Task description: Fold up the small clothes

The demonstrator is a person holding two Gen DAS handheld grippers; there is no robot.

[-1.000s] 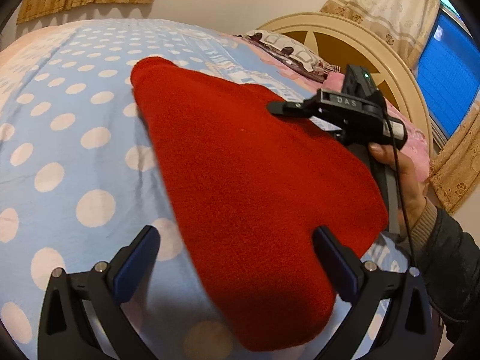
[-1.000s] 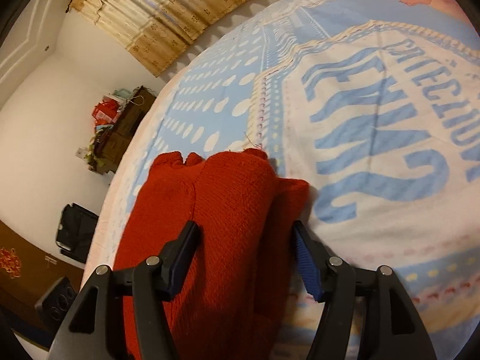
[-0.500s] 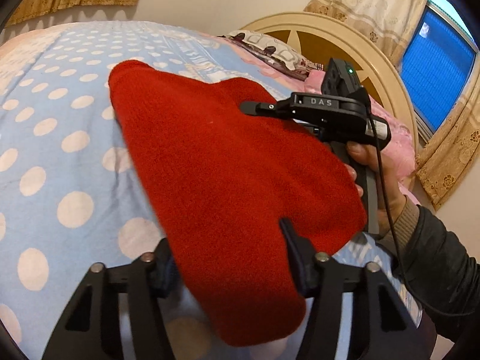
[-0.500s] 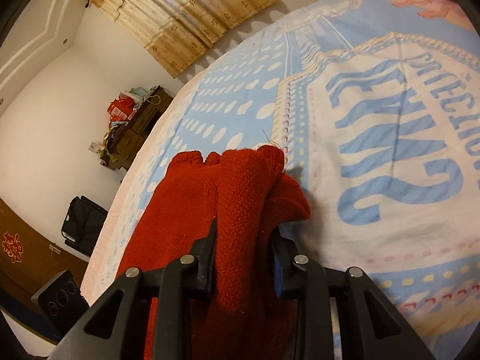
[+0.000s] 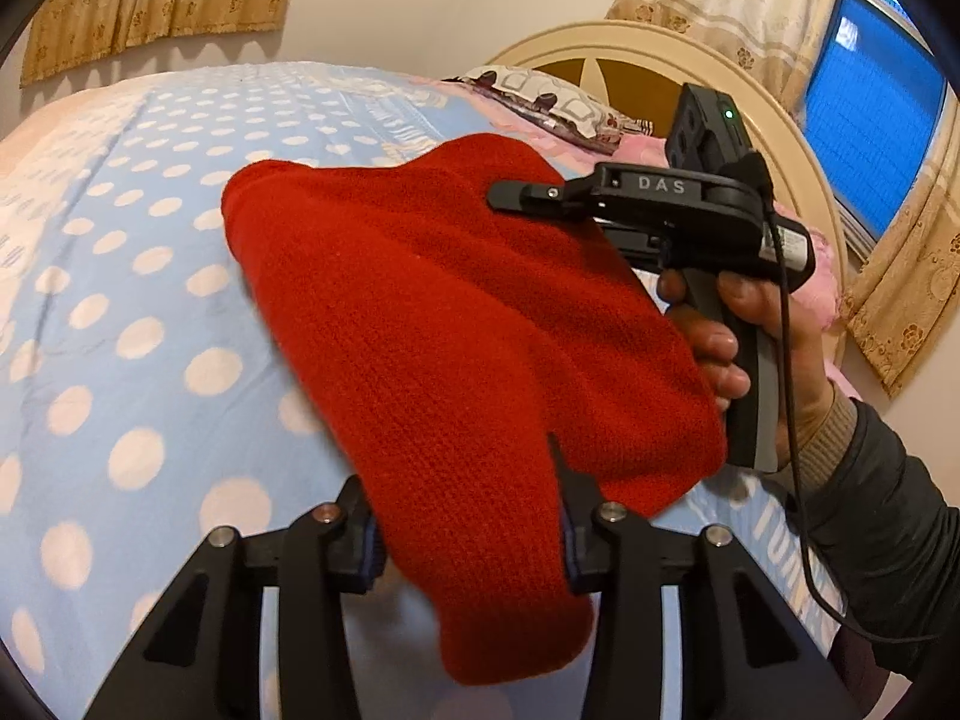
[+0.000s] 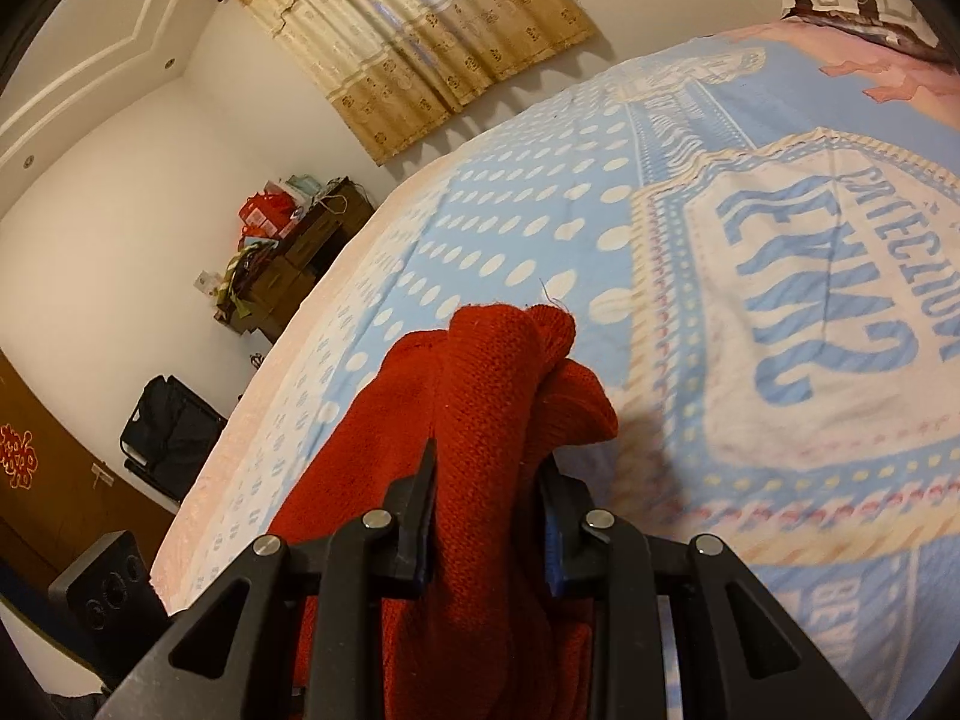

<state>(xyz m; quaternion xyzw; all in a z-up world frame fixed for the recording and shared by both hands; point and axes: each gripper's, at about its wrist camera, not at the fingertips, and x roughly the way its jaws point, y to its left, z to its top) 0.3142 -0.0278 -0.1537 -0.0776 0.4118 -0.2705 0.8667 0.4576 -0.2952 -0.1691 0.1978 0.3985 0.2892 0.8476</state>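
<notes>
A red knitted garment is held up above the blue dotted bedspread. My left gripper is shut on its near edge, and cloth hangs below the fingers. My right gripper is shut on the other end of the red garment, bunched between the fingers. In the left wrist view the right gripper's body shows beside the garment's far right side, held by a hand; its fingertips are hidden behind the cloth.
A cream headboard and a patterned pillow lie at the bed's far end. A window is at the right. A cluttered dark cabinet, a black bag and a speaker stand beside the bed.
Both grippers closed from open onto the red garment and lifted it. The garment has bunched up and risen off the bedspread.
</notes>
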